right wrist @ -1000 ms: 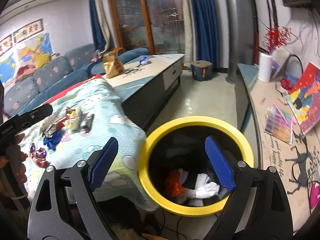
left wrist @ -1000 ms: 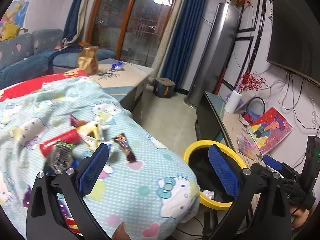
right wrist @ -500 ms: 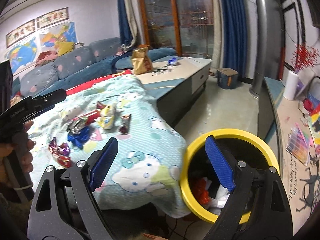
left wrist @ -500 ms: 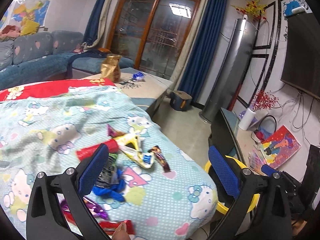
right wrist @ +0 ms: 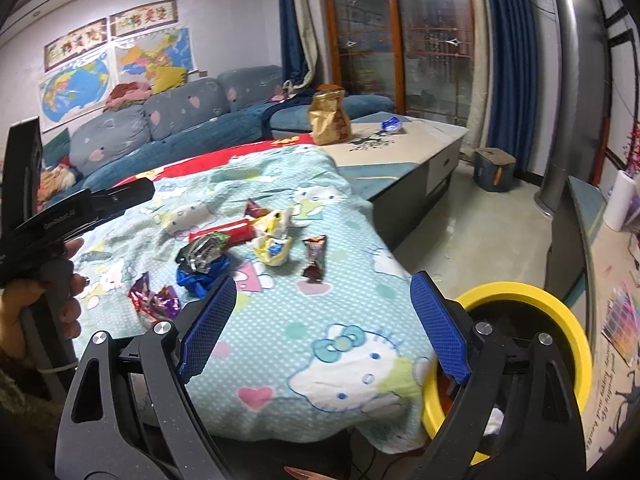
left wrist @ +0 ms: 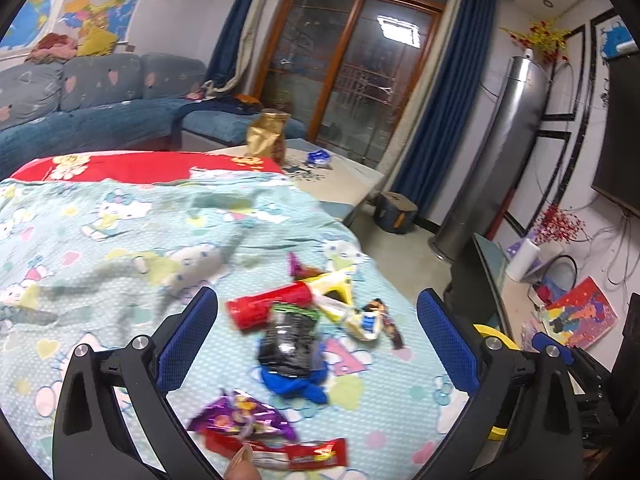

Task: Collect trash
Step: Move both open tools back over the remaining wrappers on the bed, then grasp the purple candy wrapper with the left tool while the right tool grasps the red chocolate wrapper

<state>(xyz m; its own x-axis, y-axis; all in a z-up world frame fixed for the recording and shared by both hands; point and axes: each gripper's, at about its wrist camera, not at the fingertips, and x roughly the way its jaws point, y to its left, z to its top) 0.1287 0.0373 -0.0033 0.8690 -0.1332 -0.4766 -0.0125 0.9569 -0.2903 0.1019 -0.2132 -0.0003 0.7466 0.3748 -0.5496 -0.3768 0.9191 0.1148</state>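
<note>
Several snack wrappers lie on a Hello Kitty cloth point(left wrist: 120, 240) over a table: a red tube wrapper point(left wrist: 268, 304), a black and silver wrapper point(left wrist: 288, 340) on a blue one point(left wrist: 296, 384), a purple wrapper point(left wrist: 244, 416), a red bar wrapper point(left wrist: 312, 452), a yellow-white wrapper point(left wrist: 340, 296), a brown bar wrapper point(right wrist: 314, 258). My left gripper point(left wrist: 316, 340) is open and empty above the pile. My right gripper point(right wrist: 320, 324) is open and empty over the cloth's near edge. The yellow-rimmed bin point(right wrist: 560, 320) stands at the lower right, with trash inside.
A coffee table point(right wrist: 400, 148) beyond the cloth carries a gold bag point(right wrist: 328, 120) and a blue wrapper point(right wrist: 390, 124). A blue sofa point(right wrist: 180, 120) runs along the back left. A low TV cabinet point(right wrist: 576, 220) with papers stands right of the bin.
Both grippers have swung left, away from the bin and toward the wrappers on the cloth. The left gripper now hangs over the pile. Both stay open and empty.
</note>
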